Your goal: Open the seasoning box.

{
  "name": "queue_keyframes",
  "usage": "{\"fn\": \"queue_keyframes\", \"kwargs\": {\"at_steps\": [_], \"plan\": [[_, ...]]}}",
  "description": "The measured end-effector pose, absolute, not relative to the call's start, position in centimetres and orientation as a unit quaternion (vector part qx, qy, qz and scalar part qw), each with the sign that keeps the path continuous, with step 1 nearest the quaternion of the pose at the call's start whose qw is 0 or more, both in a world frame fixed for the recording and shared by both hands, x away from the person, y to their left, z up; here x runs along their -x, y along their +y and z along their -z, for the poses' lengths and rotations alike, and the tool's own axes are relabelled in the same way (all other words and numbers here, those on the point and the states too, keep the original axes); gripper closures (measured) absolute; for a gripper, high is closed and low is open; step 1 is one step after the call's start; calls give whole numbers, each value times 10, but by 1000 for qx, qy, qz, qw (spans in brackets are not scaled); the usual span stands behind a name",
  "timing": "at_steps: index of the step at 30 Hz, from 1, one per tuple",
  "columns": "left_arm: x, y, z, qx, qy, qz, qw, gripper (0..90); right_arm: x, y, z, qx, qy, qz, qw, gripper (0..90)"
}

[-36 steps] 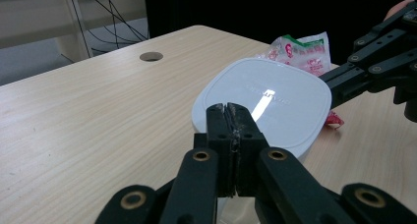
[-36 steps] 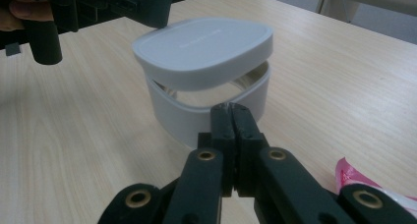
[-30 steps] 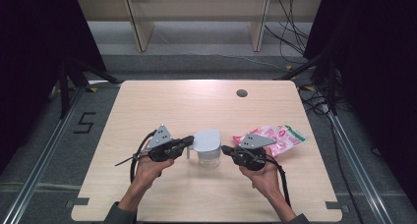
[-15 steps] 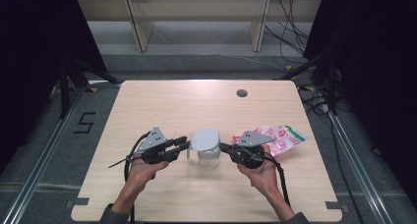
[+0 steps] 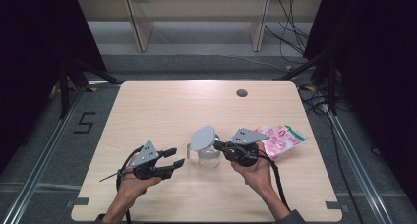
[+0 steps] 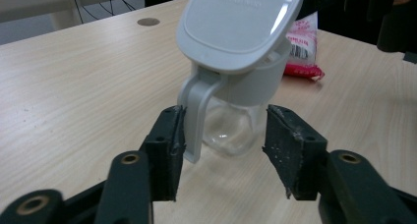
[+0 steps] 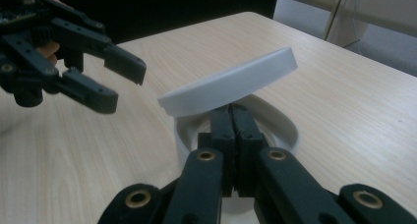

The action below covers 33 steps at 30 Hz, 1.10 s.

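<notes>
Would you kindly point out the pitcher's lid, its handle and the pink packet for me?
pitcher's lid (image 6: 239, 21), left gripper view, centre of its flat top.
handle (image 6: 195, 117), left gripper view, middle of the upright white strap.
pink packet (image 5: 280, 139), high view, middle of the wrapper.

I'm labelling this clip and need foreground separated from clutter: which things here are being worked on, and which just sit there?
In play: the clear jug, its grey lid tilted up, right gripper shut at the lid's edge, left gripper open beside the handle.

Lying about: pink packet, table grommet.

Pink snack pkt (image 5: 279, 139) on table's (image 5: 162, 111) right side; round grommet (image 5: 241, 93).
</notes>
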State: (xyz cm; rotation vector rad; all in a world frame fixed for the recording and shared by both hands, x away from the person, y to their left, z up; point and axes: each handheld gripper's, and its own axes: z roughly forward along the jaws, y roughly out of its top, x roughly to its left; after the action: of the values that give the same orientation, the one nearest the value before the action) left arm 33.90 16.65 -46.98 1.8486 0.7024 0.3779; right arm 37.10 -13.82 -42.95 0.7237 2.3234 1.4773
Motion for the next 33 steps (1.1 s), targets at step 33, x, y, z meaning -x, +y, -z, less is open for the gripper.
{"fn": "queue_keyframes", "kwargs": {"at_steps": [33], "plan": [[-323,178,485,-777,319,-164,517,318,-368,-114,418,-223,804,-531,147,856]]}}
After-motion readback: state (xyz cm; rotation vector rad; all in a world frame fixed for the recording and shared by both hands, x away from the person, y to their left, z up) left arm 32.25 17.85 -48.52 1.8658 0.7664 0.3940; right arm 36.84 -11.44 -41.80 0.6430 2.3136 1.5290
